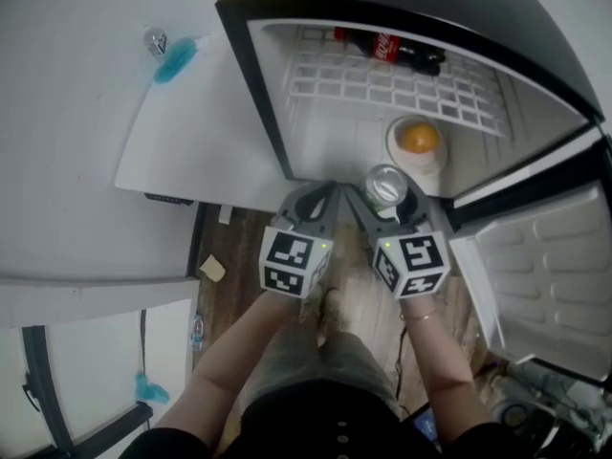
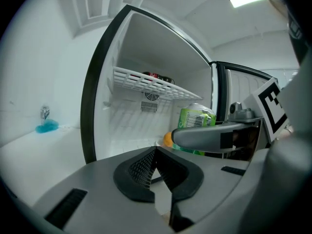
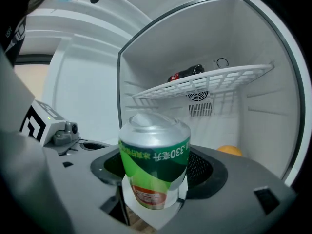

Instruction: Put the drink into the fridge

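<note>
One can (image 3: pixel 154 150) sits clamped in the right tool (image 1: pixel 384 191); left tool (image 2: pixel 155 155) closed, empty. Likely fault: can strikes the orange (image 1: pixel 419 138) at 1 o'clock.

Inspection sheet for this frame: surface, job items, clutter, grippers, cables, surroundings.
Surface: wire shelf in the open fridge, with a cola bottle lying on it.
Job's things: green can, upright at the fridge opening.
Clutter: orange on a white dish on the fridge floor; blue object on the white counter.
Grippers: left gripper shut, empty; right gripper shut on the green can.
Cables: nothing seen for certain.
Surroundings: fridge door swung open at right; wood floor.
</note>
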A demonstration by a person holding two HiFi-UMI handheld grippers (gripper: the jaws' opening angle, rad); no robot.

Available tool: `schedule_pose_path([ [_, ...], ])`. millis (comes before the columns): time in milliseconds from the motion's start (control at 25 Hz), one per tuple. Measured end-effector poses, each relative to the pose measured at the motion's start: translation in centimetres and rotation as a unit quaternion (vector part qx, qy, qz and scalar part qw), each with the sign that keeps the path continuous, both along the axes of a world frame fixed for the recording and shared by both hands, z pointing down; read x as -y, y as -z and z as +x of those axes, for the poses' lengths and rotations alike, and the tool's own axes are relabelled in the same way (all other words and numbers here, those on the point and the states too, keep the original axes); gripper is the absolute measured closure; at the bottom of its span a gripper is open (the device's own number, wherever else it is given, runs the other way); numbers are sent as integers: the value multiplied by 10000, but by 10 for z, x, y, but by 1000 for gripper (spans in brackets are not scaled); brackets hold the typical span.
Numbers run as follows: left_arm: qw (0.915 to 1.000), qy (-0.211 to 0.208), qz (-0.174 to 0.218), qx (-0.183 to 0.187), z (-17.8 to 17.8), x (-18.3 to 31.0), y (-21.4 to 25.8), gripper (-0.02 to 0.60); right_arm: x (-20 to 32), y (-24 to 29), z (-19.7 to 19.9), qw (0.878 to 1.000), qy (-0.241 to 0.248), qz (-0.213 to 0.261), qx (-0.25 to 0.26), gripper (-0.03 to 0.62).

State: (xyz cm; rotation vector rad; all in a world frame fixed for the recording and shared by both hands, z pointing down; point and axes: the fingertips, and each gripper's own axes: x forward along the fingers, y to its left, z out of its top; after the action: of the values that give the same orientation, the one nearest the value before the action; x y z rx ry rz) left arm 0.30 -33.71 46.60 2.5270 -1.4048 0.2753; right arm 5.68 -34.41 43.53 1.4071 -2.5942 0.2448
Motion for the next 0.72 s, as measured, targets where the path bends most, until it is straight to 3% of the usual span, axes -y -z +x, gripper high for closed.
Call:
schedule_pose_path([
  [200, 9998, -71, 124, 141, 0, 12, -13, 575, 16, -19, 2, 9998, -16, -3, -174, 266],
  [720, 9995, 243, 144, -123, 6, 36, -24, 574, 54, -51, 3, 9993, -175, -127, -309, 266],
])
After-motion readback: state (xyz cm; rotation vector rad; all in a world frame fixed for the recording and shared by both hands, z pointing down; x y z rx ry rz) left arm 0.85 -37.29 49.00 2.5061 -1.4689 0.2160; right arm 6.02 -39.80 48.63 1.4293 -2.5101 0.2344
